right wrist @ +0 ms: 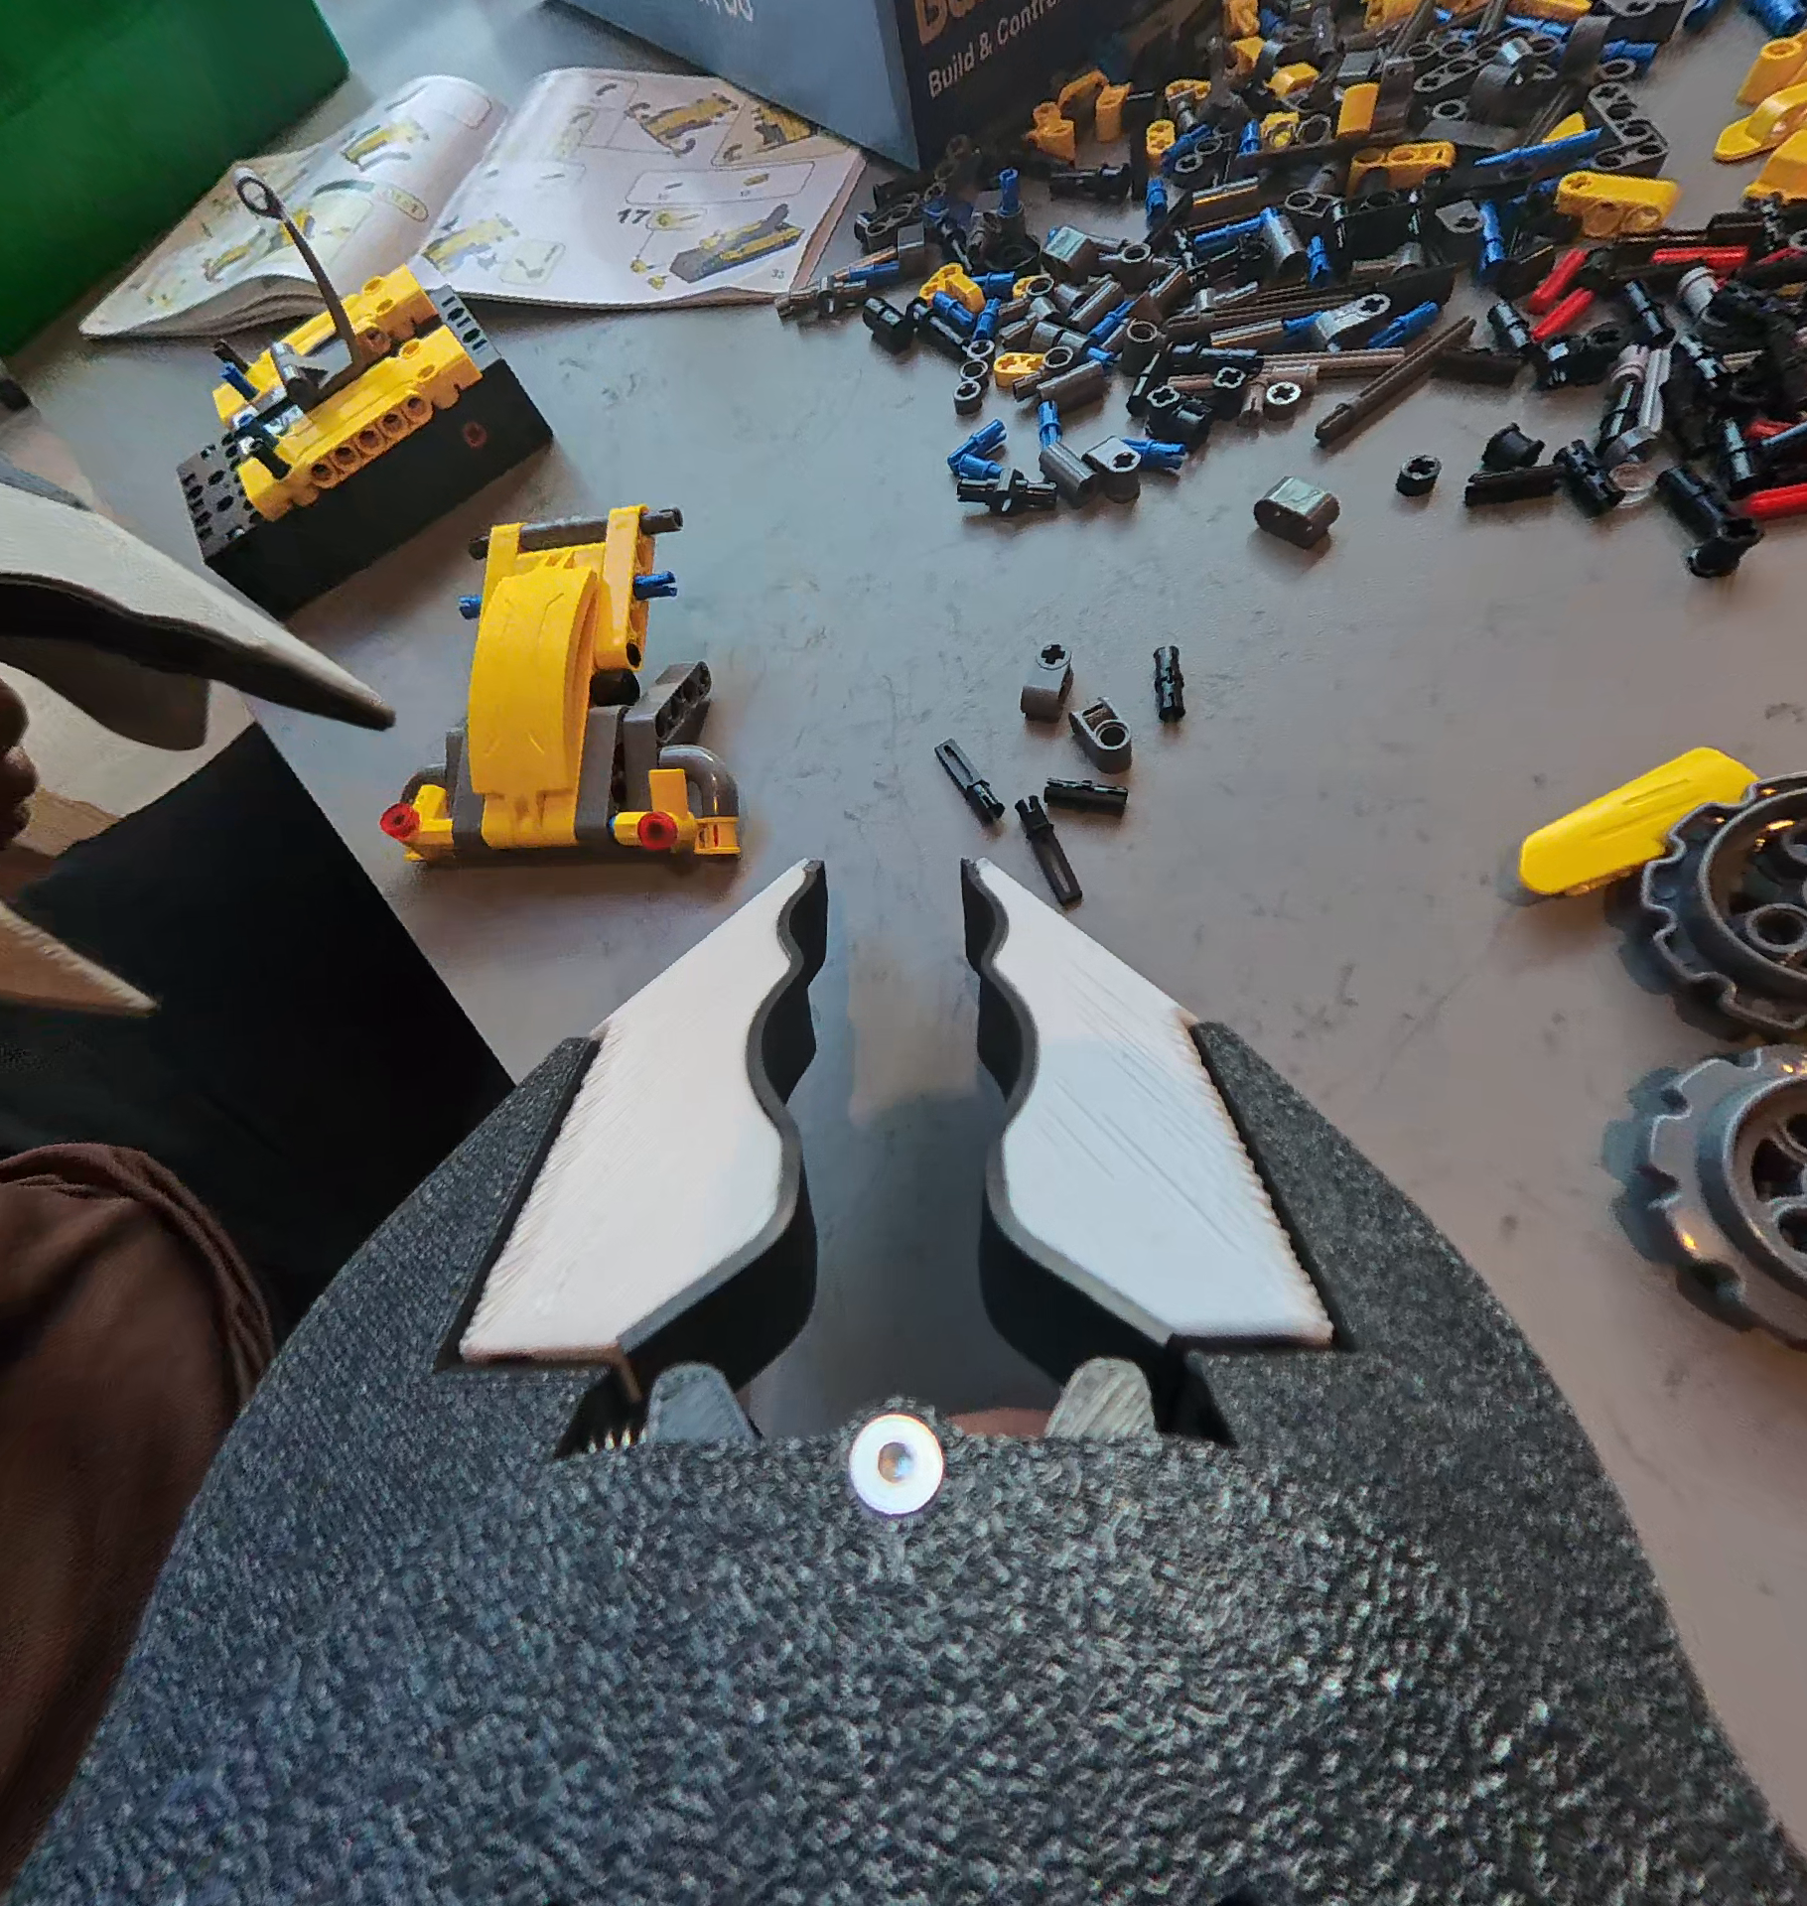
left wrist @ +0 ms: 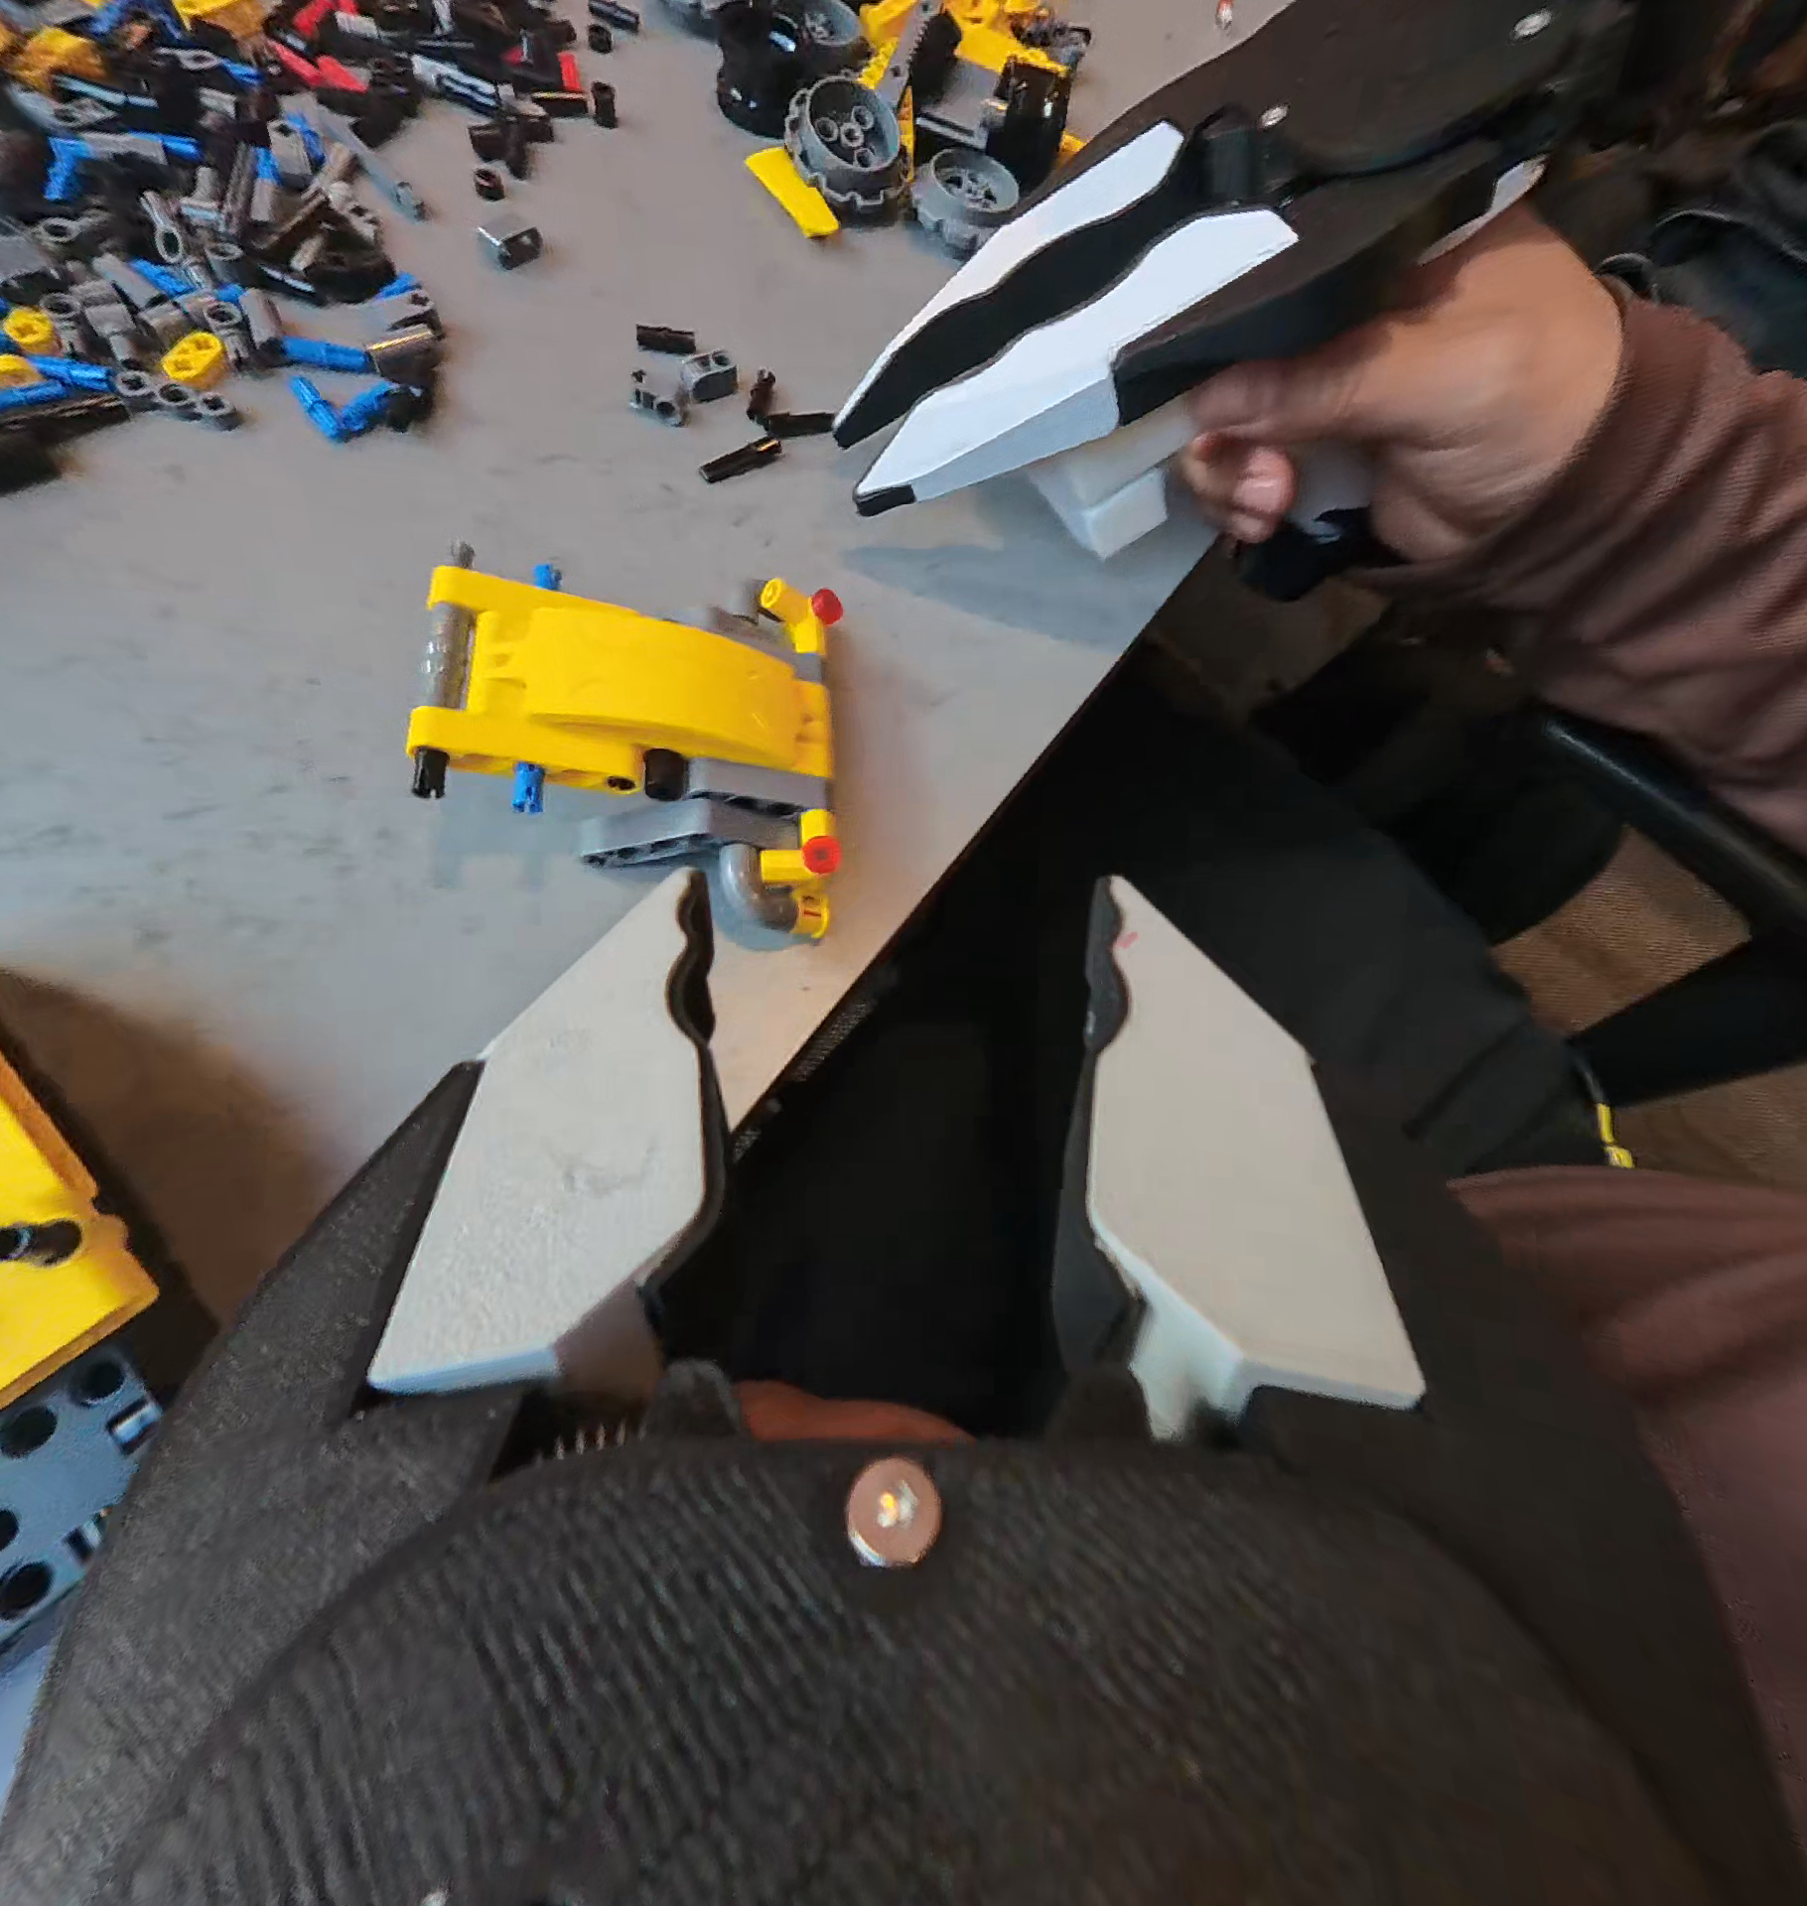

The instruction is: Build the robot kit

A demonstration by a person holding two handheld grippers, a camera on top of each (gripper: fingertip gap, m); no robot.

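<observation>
Two grippers in view, both empty.

Left wrist view: left gripper [left wrist: 894, 897] has jaws wide apart, nothing between them. It hangs over the table [left wrist: 208, 722] edge; one fingertip sits just beside the grey curved pipe end of the yellow sub-assembly [left wrist: 621, 712], contact not certain. Other finger is off the table, over dark clothing. Sub-assy lies flat on the grey top, red studs toward the edge. Right gripper [left wrist: 868, 464] shows farther off, held by a hand [left wrist: 1395, 413] in a brown sleeve, tips near a few loose black pins [left wrist: 740, 459]. Big parts pile [left wrist: 177, 206] at far left; grey wheels [left wrist: 858, 144] at top.

Right wrist view: right gripper [right wrist: 894, 882] has jaws partly apart, gap clear, grips nothing. It hovers above bare table [right wrist: 1343, 980] between the yellow sub-assembly [right wrist: 559, 712] and the loose black pins [right wrist: 1044, 815]; nearest item is a pin by the right fingertip. Beyond: a black-and-yellow base block [right wrist: 363, 433], an open instruction booklet [right wrist: 528, 186], a dark box [right wrist: 837, 72], grey wheels [right wrist: 1766, 908] at right, parts pile [right wrist: 1395, 258].
</observation>
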